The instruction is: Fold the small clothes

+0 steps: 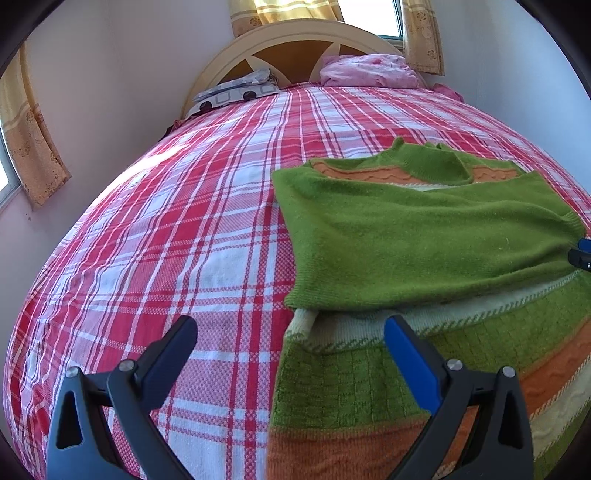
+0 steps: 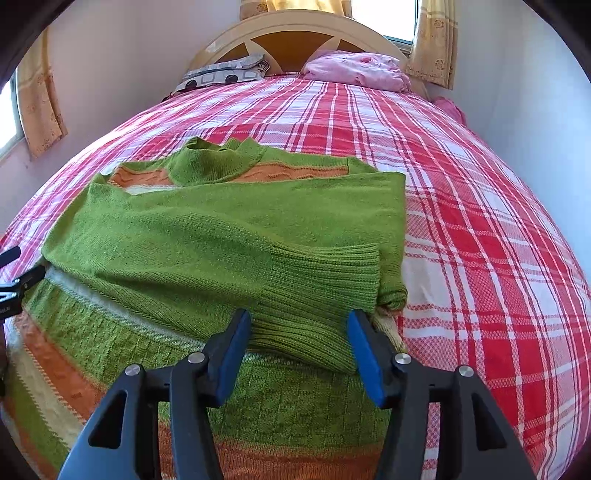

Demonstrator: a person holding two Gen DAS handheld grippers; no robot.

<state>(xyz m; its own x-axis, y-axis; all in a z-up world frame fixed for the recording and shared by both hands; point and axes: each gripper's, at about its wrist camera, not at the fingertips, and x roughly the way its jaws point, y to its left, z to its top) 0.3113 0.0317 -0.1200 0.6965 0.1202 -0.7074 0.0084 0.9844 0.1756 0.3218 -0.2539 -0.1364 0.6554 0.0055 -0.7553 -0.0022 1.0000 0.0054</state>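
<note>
Sweater [image 2: 221, 236] on plaid bedspread [image 2: 480, 221], pillows [image 2: 354, 68] by headboard [image 2: 295, 33]

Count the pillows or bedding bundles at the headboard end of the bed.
2. A grey patterned pillow lies at the left of the headboard; a pink bundle lies at the right. More pink fabric shows past the bed's right edge, possibly another item.

The left gripper [image 1: 290, 338] tilts downward with its jaws spread wide. The right gripper [image 2: 299, 330] also tilts downward, jaws parted, nothing pinched.
</note>
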